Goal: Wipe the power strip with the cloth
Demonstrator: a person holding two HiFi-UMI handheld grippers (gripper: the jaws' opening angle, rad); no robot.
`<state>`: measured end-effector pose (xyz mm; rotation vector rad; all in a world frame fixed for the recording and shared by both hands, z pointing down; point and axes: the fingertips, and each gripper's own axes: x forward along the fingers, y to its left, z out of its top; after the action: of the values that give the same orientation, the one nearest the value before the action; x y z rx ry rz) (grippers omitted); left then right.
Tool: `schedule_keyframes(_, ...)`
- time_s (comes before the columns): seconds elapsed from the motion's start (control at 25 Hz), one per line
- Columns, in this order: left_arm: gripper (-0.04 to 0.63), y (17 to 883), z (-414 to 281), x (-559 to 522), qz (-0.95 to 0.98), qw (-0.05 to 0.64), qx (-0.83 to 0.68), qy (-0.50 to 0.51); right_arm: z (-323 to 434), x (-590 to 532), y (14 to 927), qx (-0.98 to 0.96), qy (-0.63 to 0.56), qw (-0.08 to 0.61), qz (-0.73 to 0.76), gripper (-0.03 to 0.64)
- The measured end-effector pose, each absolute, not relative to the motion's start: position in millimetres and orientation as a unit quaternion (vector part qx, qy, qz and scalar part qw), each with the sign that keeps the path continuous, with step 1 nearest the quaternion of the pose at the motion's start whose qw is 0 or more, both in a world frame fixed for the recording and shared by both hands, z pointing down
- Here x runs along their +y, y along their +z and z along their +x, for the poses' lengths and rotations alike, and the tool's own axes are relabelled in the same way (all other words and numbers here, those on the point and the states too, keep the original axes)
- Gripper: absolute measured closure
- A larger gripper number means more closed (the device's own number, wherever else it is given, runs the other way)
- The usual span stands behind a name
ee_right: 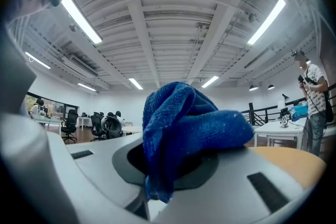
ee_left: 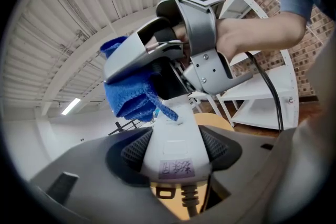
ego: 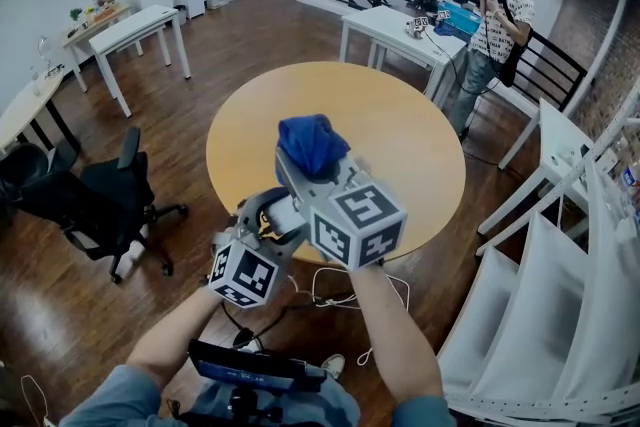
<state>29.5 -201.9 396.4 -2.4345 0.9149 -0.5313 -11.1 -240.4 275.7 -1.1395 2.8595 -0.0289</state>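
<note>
Both grippers are held up over the near edge of the round wooden table (ego: pixel 400 125). My left gripper (ego: pixel 277 218) is shut on a white power strip (ee_left: pixel 173 152); its ribbed pads (ee_left: pixel 137 150) press on both long sides, and the cord leaves toward the camera. A bunched blue cloth (ego: pixel 311 144) sits in my right gripper (ego: pixel 312 167), which is shut on it. In the left gripper view the cloth (ee_left: pixel 128 96) hangs from the right gripper (ee_left: pixel 149 68) and touches the strip's far end. The right gripper view is mostly filled by the cloth (ee_right: pixel 184 128).
The strip's white cable (ego: pixel 335 290) hangs down past the table edge. A black office chair (ego: pixel 100 200) stands at the left and a white shelf rack (ego: pixel 560 315) at the right. A person (ego: pixel 495 35) stands by white tables (ego: pixel 400 30) behind.
</note>
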Motion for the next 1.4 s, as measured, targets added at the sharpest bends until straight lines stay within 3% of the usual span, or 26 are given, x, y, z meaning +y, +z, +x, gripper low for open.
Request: schedule_keyframes(1.4, 0.313, 395.2, 25.5, -195.9, -0.892, 0.25, 0.329, -0.182, 118.3, -289.2, 255.4, 0.867, -0.006, 0.079, -0.492, 0.557)
